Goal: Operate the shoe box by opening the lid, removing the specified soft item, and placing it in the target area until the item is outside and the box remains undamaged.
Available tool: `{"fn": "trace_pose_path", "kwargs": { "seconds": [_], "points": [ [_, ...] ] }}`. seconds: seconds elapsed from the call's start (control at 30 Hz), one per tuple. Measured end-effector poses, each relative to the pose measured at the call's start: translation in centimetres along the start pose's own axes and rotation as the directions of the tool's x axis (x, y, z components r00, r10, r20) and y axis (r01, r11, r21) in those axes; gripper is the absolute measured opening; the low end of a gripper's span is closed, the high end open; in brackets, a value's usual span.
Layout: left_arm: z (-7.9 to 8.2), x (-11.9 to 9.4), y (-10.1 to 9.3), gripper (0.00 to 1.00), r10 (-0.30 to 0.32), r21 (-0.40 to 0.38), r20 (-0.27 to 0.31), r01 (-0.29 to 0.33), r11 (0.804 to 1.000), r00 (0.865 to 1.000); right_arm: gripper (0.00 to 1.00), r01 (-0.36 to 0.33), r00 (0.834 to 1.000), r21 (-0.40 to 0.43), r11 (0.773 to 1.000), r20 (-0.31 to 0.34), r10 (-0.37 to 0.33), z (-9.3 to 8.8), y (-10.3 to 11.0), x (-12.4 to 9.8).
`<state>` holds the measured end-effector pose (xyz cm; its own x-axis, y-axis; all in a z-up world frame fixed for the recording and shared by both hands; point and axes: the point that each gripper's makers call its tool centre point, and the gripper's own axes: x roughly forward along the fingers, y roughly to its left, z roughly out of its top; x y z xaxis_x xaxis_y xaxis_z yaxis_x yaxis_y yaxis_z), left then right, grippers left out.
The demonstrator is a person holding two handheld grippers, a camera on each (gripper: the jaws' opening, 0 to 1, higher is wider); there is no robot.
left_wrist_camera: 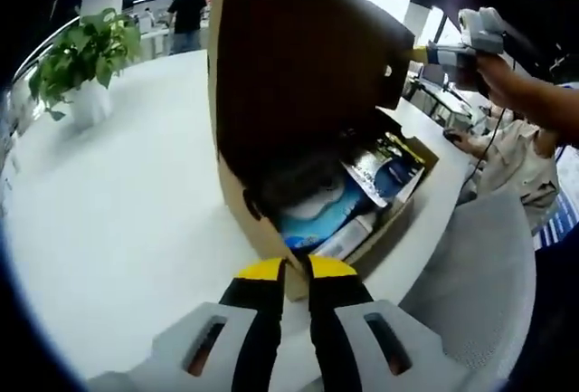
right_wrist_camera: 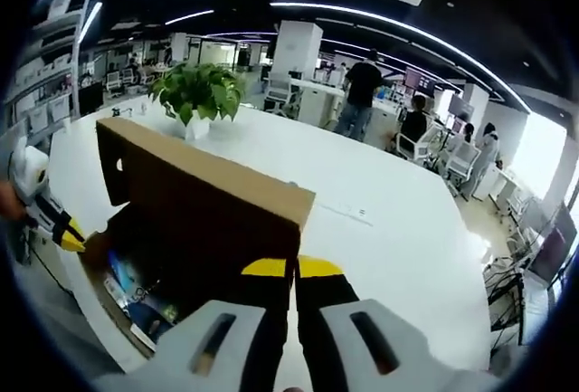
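Shoe box sits on the white surface, lid swung up and standing nearly vertical. Left gripper has its yellow-tipped jaws pressed together at the box's near corner edge, apparently pinching the cardboard wall; can't tell for sure that it's clamped on it. In the right gripper view the same gripper shows at the box's left end, touching the rim.

Right gripper has its jaws together on the raised lid's top edge, holding it up. From the left gripper view the right gripper meets the lid's far corner, with a person's hand behind it.

Inside the box: a soft blue-and-white item in the near part, still in the box, plus dark printed packets toward the far end; exact contents hard to read.

Potted plant on the surface beyond the box, well apart. People standing and seated in the background
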<state>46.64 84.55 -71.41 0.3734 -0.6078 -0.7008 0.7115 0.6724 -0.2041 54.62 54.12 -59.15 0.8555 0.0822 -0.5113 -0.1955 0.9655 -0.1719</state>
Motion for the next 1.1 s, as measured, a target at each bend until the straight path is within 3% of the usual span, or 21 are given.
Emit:
{"fn": "trace_pose_path", "kwargs": {
  "seconds": [0.37,1.1],
  "points": [
    [-0.2,-0.1,0.1,0.06,-0.03,0.007,0.033,0.029,1.0,0.999,0.0,0.033,0.998,0.009,0.999,-0.06,-0.033,0.7,-0.8,1.8],
    [-0.3,0.1,0.0,0.06,0.03,0.018,-0.006,-0.03,0.999,1.0,0.0,-0.069,0.994,-0.003,0.998,-0.081,0.069,1.1,-2.2,7.5]
  ]
}}
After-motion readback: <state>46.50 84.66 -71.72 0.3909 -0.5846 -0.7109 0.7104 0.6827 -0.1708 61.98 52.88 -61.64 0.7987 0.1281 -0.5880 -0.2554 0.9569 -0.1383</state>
